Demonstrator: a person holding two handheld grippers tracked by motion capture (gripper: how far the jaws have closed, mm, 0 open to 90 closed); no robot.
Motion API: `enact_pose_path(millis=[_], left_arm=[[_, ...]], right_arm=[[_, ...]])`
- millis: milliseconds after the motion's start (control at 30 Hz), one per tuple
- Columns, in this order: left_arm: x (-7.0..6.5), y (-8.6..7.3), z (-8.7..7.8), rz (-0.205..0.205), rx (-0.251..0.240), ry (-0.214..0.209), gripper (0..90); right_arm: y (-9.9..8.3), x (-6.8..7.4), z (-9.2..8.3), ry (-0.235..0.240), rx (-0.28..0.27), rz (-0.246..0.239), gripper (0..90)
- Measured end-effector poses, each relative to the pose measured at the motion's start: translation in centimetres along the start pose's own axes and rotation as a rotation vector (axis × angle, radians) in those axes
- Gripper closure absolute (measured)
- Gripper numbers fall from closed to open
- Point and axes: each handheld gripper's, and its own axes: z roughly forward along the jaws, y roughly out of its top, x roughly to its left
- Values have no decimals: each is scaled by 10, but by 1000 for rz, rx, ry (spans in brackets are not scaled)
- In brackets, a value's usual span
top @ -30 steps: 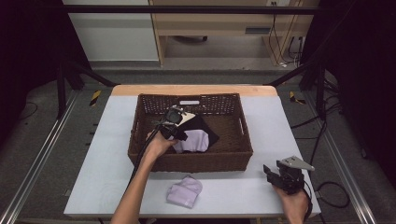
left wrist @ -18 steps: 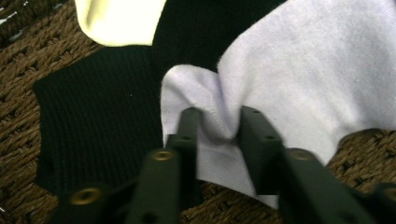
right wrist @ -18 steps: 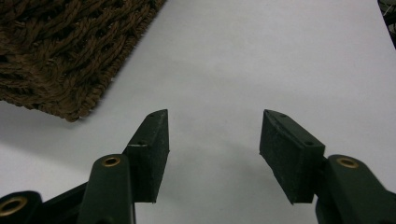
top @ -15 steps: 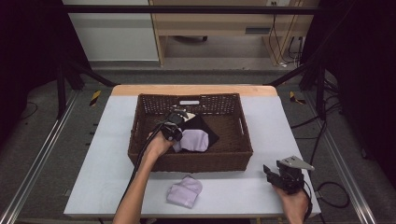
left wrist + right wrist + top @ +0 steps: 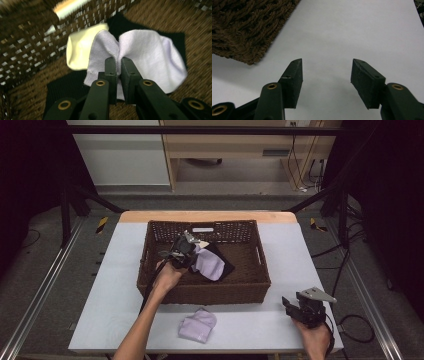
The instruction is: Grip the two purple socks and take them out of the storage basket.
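Moved: left tongs [image 5: 119, 60] have just closed on the lilac cloth [image 5: 147, 57], bunching it.
Basket [image 5: 150, 270]: around left tongs.
Black cloth [image 5: 67, 85]: beneath lilac cloth.
Cream cloth [image 5: 80, 50]: just beyond left tongs.
Right tongs [image 5: 326, 75]: apart, above bare surface [image 5: 362, 30].

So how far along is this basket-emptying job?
Partly done, it seems. One lilac cloth already lies on the white table in front of the wicker basket. In hand: the left gripper has just closed on a second lilac cloth inside the basket. Left: a cream cloth and a black one. The right gripper waits open.
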Motion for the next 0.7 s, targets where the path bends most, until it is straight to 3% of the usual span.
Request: enact_pose_path(millis=[100,267,333,500,700], left_arm=[[3,-1,-8,-18,-75,-2,828],[4,-4,-21,-9,-185,9,828],[7,-5,-25,-37,-236,2,829],[13,-5,-35,-90,-322,-12,831],[16,-4,-50,-100,-393,2,833]], right_arm=[[0,0,0,-1,-1,-1,431],[0,-1,0,-4,1,1,431],[0,-1,0,-4,2,0,432],[0,-1,0,-4,0,-3,435],[0,0,0,-4,1,-4,436]])
